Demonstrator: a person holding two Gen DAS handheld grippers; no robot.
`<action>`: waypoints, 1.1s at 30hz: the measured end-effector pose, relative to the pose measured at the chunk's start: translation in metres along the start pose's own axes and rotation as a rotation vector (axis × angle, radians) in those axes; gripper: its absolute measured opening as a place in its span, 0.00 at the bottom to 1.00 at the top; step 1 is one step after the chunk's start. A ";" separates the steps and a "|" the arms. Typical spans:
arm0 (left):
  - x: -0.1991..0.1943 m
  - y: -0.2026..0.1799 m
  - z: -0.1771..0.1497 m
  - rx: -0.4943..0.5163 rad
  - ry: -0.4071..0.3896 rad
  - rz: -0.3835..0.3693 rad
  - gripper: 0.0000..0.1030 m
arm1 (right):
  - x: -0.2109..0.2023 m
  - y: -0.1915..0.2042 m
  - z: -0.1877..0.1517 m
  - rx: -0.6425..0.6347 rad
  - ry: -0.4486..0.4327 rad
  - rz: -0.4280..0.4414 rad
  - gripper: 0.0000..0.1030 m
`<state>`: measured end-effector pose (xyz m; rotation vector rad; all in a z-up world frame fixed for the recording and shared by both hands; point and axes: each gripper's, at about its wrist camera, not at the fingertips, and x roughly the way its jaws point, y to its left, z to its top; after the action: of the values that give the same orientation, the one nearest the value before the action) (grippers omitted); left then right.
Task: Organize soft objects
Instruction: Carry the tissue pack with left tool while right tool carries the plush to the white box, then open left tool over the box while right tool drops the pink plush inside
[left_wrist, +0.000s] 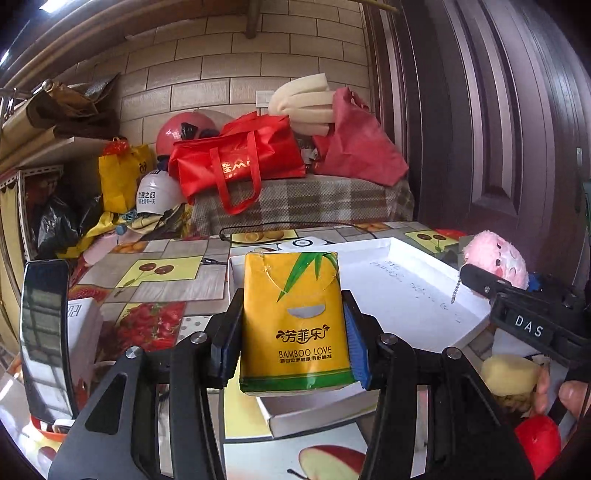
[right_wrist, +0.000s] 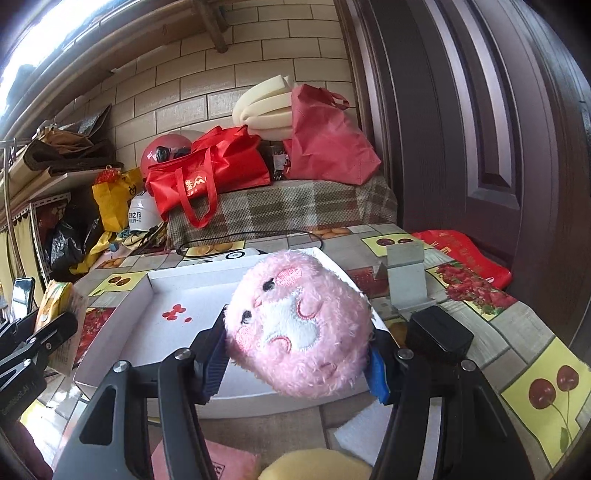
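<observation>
A tiled wall and a dark wooden door stand behind a desk (left_wrist: 173, 280) covered with a fruit-print oilcloth. The landmark is the shallow white cardboard tray (left_wrist: 406, 280), which lies on the desk.

Left claw (left_wrist: 291, 343): clenched on the yellow soft tissue pack printed with green bamboo leaves (left_wrist: 295, 321). Both pads press its sides. The pack is held upright over the near left corner of the tray and appears lifted clear of it.

Right claw (right_wrist: 295, 350): clenched on the round pink plush toy with an embroidered face (right_wrist: 295, 325). The toy is squeezed between the pads, above the near right edge of the tray.

A grey plastic stand (right_wrist: 406, 280) and a black box (right_wrist: 439, 336) sit on the desk to the right of the tray. A yellow sponge-like item (right_wrist: 314, 465) lies just in front of the tray.

Step in hand, as judged: carrying both soft items to the tray. The tray floor appears empty.

Next move calls for: lowering each item onto the tray floor in separate zones, tissue pack left, plush toy right, then releasing each claw only once its item rests on the floor.
</observation>
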<state>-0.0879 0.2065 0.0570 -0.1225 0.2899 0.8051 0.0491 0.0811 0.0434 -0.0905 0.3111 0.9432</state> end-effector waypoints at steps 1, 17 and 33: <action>0.007 -0.001 0.002 -0.002 0.011 0.008 0.47 | 0.006 0.005 0.001 -0.013 0.013 0.005 0.61; 0.040 0.000 0.002 -0.050 0.097 0.138 1.00 | 0.047 0.006 -0.001 0.014 0.199 0.003 0.92; 0.033 0.017 0.003 -0.131 0.074 0.120 1.00 | 0.028 0.019 0.003 -0.075 0.064 -0.077 1.00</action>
<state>-0.0784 0.2418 0.0505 -0.2599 0.3162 0.9405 0.0501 0.1148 0.0393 -0.2005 0.3288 0.8771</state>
